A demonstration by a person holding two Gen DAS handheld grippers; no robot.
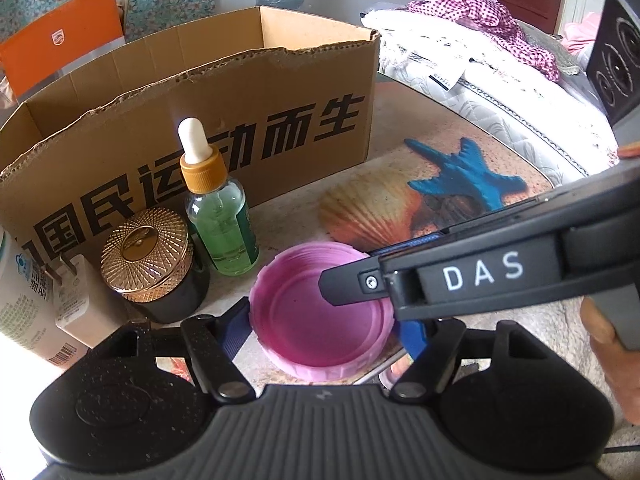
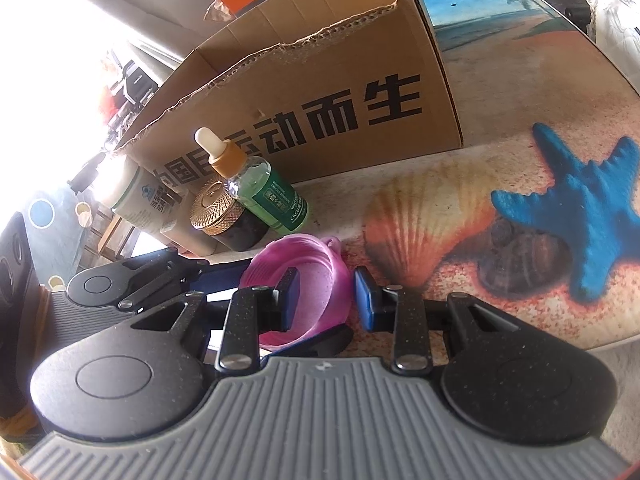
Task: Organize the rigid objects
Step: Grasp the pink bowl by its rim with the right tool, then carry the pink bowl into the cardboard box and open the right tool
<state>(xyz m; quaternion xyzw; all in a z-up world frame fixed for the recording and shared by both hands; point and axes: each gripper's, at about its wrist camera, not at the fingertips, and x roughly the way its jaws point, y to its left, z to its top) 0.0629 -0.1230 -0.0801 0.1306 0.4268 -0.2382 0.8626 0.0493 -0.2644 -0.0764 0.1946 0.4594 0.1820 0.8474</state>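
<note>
Readable stuff first: the box [image 1: 192, 120] says 运动而生 in big black print, our right gripper [image 2: 325, 294] shows "DAS" on its side, and the orange pack [image 1: 60, 40] behind has a Philips shield. The dropper bottle [image 2: 264, 196] label is too small for us to read.

Our left gripper [image 1: 320, 320] pinches the pink lid [image 1: 320, 312] across its rim. Our right fingers [image 2: 290, 294] are spread, straddling the lid's wall, one pad inside and one outside. The lid sits open side up at the table [image 2: 460, 160] edge, ridged, just beside the gold-capped jar [image 1: 156, 260].
</note>
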